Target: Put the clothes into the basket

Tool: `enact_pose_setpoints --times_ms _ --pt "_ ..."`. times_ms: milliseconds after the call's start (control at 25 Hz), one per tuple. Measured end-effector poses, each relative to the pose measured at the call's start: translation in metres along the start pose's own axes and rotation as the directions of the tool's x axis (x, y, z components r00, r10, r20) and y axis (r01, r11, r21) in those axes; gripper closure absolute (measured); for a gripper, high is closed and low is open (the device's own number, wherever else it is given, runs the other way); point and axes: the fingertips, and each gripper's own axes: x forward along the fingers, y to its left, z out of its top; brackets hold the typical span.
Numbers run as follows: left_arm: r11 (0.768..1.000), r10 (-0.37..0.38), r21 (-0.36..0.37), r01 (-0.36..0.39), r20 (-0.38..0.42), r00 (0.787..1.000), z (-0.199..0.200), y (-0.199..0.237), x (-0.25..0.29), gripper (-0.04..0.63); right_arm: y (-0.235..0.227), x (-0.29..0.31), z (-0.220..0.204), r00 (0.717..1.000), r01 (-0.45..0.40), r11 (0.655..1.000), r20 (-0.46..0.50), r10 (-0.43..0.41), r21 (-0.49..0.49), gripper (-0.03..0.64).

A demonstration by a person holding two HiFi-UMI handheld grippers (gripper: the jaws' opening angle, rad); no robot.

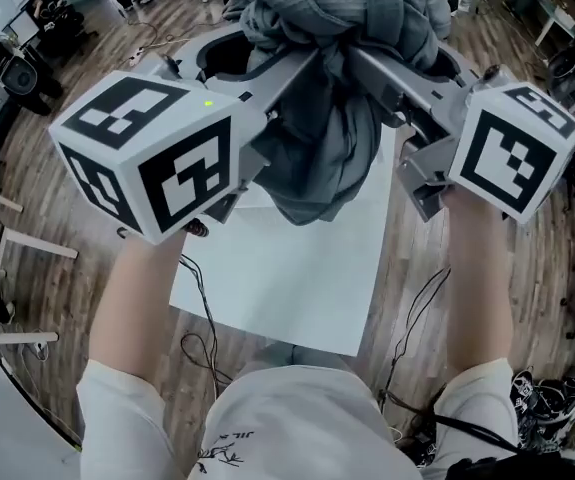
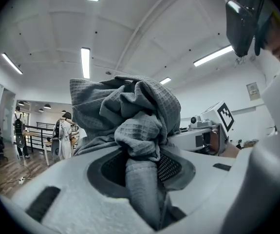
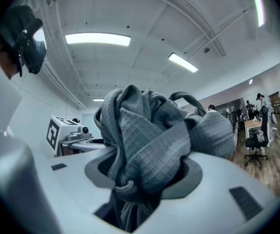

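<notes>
**Both grippers clamped on one grey garment, held above table**

Head view, L to R:
- L forearm (image 1: 139,293), bare below a white sleeve, carries the L marker cube (image 1: 152,153), which sits low-left of the cloth.
- Left gripper (image 1: 285,73) reaches from the cube up and right into the cloth. In the left gripper view its jaws are partly closed, with a thick fold of fabric pinched betw. them and running down through the gap. Firm hold, nothing else in the jaws.
- Grey garment (image 1: 332,138): waffle-weave, bunched in a knot at top centre. A loose tail hangs down betw. the two grippers. It hangs in the air over the white table (image 1: 287,278) and doesn't touch it.
- Right gripper (image 1: 382,73) comes in from the R side. In the right gripper view its jaws are also part-closed, gap stuffed w/ a wad of the same garment that bulges over the jaw tops.
- R marker cube (image 1: 515,146), w/ R forearm (image 1: 479,278) below it.

The grippers lie close together and converge on the bundle from either side.

Surroundings: wood floor (image 1: 67,298) around the table, and thin black cables (image 1: 199,298) trailing over the table's near edge. Left gripper view shows people standing far bkgd L (image 2: 64,135).
</notes>
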Motion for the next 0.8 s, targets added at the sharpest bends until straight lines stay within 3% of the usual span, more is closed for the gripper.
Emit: enact_pose_setpoints --times_ms 120,360,600,800 --pt "1.000 0.006 -0.018 -0.006 0.001 1.000 -0.014 0.019 0.007 0.451 -0.013 0.018 -0.012 1.000 0.009 1.000 -0.024 -0.009 -0.002 0.407" --pt "0.998 0.015 -0.060 -0.019 -0.070 0.997 -0.030 0.058 0.040 0.451 -0.052 0.053 -0.020 0.997 0.011 1.000 -0.070 -0.009 0.027 0.407" --pt "0.998 0.022 -0.049 -0.025 -0.050 0.999 -0.034 0.073 0.046 0.451 -0.060 0.067 -0.022 0.998 0.011 1.000 -0.066 -0.011 0.008 0.407" --pt "0.992 0.010 -0.120 -0.028 -0.154 0.988 -0.107 0.074 0.053 0.449 -0.075 0.074 -0.092 0.988 0.001 0.997 -0.154 0.010 0.073 0.407"
